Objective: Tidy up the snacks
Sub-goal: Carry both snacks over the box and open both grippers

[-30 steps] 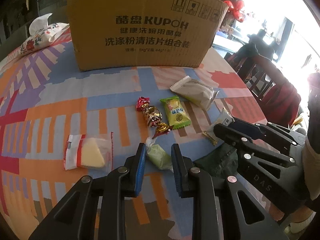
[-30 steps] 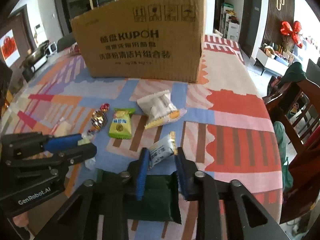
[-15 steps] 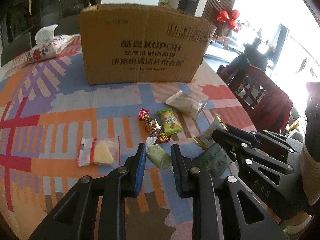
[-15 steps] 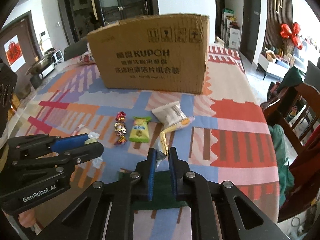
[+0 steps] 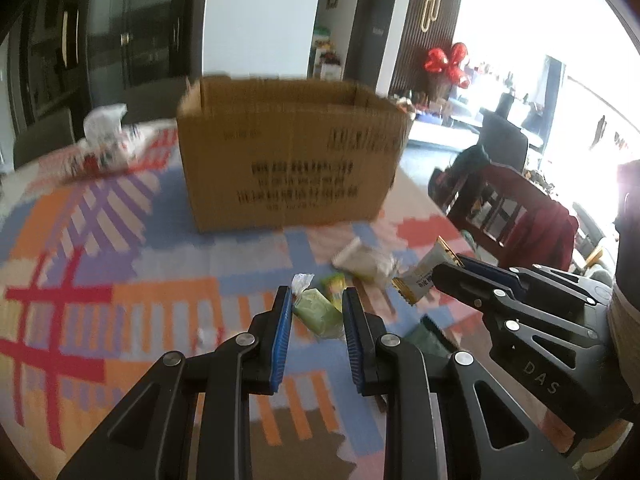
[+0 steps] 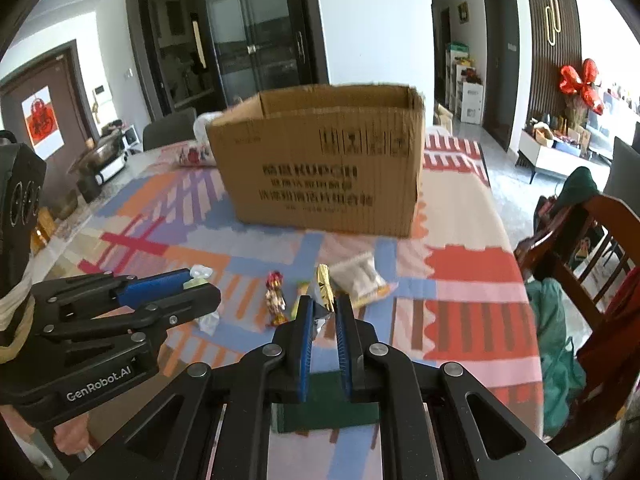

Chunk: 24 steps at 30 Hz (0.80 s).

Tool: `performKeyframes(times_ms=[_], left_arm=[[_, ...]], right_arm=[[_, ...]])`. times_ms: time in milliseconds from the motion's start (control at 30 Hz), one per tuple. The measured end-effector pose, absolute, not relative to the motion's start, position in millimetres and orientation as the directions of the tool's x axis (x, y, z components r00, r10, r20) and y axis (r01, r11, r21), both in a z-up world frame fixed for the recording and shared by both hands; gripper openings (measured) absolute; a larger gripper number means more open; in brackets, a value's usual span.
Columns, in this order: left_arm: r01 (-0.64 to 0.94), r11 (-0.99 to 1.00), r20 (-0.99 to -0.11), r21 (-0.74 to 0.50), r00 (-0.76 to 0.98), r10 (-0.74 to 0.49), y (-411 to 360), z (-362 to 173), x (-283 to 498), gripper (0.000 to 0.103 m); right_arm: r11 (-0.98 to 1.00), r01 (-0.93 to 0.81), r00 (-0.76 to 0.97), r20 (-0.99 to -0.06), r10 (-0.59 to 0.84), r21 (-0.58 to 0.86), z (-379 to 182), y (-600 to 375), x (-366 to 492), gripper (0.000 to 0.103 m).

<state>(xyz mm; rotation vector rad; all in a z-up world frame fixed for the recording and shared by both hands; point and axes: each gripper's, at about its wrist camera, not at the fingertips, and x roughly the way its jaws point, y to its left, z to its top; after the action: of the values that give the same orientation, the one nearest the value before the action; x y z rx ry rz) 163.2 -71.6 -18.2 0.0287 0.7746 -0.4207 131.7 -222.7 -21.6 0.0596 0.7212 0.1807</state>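
My left gripper is shut on a pale green wrapped snack and holds it above the table. My right gripper is shut on a white snack packet with a gold end, also lifted; the packet shows in the left wrist view. The open cardboard box stands beyond on the patterned tablecloth. A white packet, a red-gold candy and a green-yellow packet lie on the cloth. A dark green packet lies under my right gripper.
A tissue pack lies left of the box. Wooden chairs with clothes stand at the table's right edge. A small clear wrapper lies on the cloth near the left gripper.
Both grippers have risen from the table with their snacks and tilted up toward the box. The right gripper closed on the white packet a second ago.
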Motion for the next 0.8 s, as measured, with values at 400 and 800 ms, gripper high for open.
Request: performKeyframes(times_ms=[400, 800], left_arm=[[0.379, 0.924, -0.578, -0.044, 0.745, -0.333, -69.1, 46.0, 196.0, 0.026], [0.370, 0.929, -0.530, 0.019, 0.791, -0.305, -69.1, 88.1, 249.1, 0.026]], right_arm=[[0.981, -0.155, 0.827, -0.528, 0.191, 0.113, 40.2, -223.4, 157.7, 0.012], [0.982, -0.178, 0.865, -0.464, 0.188, 0.066, 88.0, -216.6, 206.4, 0.012]])
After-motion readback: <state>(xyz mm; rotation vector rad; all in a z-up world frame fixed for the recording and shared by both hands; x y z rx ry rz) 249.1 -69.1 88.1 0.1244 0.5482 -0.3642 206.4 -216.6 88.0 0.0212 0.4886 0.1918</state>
